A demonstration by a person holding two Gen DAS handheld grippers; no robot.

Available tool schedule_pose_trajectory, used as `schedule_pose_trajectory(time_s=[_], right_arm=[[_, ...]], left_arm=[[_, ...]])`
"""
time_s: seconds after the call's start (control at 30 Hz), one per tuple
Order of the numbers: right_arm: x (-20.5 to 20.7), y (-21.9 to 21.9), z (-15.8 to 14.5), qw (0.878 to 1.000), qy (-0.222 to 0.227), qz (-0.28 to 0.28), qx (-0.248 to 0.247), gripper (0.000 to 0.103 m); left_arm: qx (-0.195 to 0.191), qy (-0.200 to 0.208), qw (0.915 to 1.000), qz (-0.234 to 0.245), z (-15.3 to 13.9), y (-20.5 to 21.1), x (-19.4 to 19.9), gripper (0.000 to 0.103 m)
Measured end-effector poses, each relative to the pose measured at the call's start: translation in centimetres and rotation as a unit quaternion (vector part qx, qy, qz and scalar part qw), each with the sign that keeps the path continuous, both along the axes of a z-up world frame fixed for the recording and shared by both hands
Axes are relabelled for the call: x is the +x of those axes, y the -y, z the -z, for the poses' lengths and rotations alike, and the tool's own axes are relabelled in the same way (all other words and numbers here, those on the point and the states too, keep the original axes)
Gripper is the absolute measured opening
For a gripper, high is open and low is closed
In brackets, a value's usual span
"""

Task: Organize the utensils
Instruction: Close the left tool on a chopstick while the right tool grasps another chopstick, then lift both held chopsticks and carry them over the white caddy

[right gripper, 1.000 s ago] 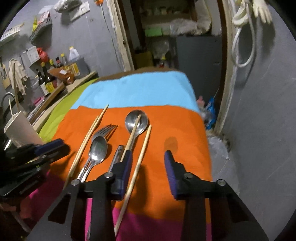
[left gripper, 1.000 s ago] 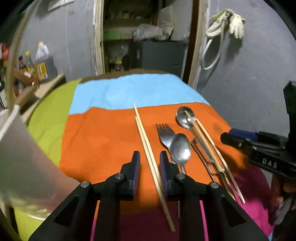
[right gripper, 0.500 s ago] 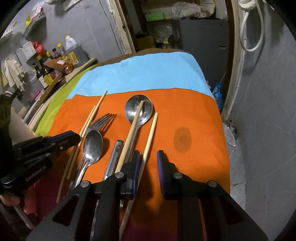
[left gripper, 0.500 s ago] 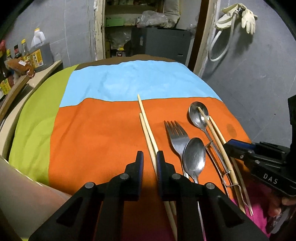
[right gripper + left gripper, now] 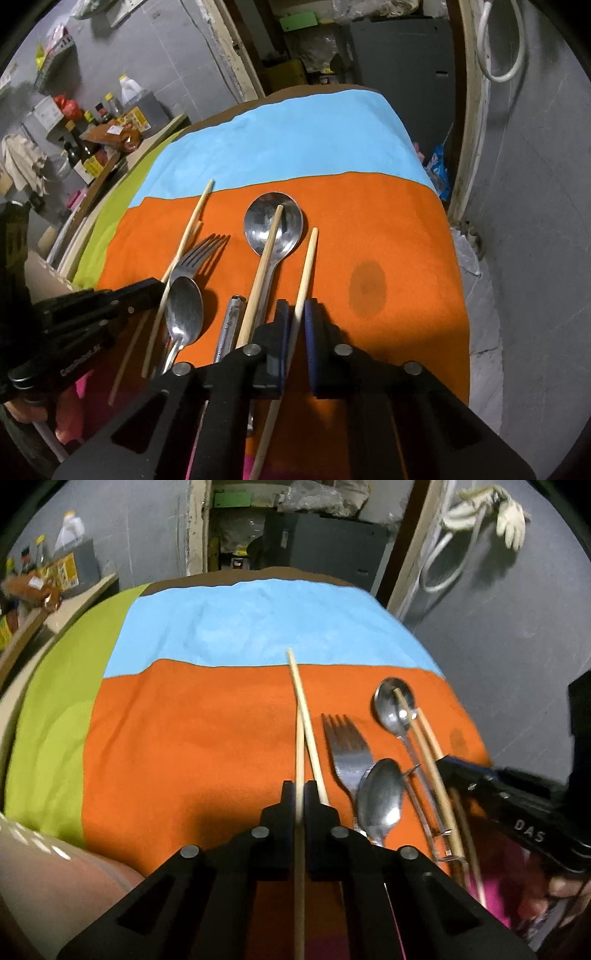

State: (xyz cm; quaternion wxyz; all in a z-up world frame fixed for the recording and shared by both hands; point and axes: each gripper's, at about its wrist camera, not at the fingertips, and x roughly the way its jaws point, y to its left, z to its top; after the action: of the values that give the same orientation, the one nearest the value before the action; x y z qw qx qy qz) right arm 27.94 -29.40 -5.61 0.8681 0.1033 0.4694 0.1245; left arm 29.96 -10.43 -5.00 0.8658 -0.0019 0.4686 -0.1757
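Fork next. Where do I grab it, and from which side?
Take the fork at its neck, just behind the tines, from straight above, straddling its width. The small spoon covers its handle, and a chopstick lies close alongside, crowding any sideways approach.

It was a cramped home kitchen: sauce bottles point(image 5: 79, 147) crowded a far-left shelf, rubber gloves point(image 5: 511, 515) hung on the grey wall, cutlery lay on a cloth-covered tabletop point(image 5: 295, 136).

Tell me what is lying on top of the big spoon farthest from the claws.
A wooden chopstick lies across the big spoon, its tip resting in the bowl. It covers part of the spoon's handle; the handle's near end is hidden behind the right claw.
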Motion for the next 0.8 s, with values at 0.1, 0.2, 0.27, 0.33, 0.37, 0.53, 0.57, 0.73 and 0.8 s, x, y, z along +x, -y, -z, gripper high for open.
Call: schedule_pose_trajectory(time_s=[0.1,0.2,0.27,0.33,0.37,0.53,0.57,0.73,0.8], right_arm=[[-0.3,0.7,0.1,0.999,-0.009,0.012,0.03,0.004],[-0.9,1.1,-0.2,0.999,-0.005,0.022,0.05,0.004],[-1.5,1.4,-0.7,0.998,0.003,0.025,0.062,0.004],[-2.5,1.5,-1.5,0.997,0.023,0.029,0.069,0.004],[-3.0,1.5,-1.9,0.997,0.035,0.031,0.067,0.004],[-5.7,0.2,-4.7,0.991,0.119,0.033,0.055,0.004],[-6.2,-0.1,-5.2,0.989,0.136,0.033,0.052,0.003],[-7.0,-1.5,-6.8,0.984,0.172,0.019,0.032,0.004],[-6.3,-1.6,-6.2,0.989,0.149,0.015,0.023,0.005]], left_arm=[[-0.012,0.005,0.9999,-0.004,-0.5,-0.2,-0.6,0.003],[-0.022,0.01,0.9996,-0.011,-1.2,-0.7,-1.4,0.003],[-0.031,0.015,0.9993,-0.016,-1.8,-1.1,-2.2,0.003],[-0.043,0.03,0.9985,-0.018,-2.6,-1.4,-3.4,0.003],[-0.048,0.046,0.9976,-0.019,-3.1,-1.6,-4.1,0.003],[-0.073,0.149,0.986,-0.014,-6.1,-2.5,-7.7,0.003],[-0.085,0.162,0.983,-0.016,-6.6,-2.8,-8.2,0.003],[-0.098,0.176,0.9791,-0.027,-8.0,-3.9,-8.7,0.003],[-0.103,0.166,0.9803,-0.032,-7.9,-4.2,-8.8,0.003]])
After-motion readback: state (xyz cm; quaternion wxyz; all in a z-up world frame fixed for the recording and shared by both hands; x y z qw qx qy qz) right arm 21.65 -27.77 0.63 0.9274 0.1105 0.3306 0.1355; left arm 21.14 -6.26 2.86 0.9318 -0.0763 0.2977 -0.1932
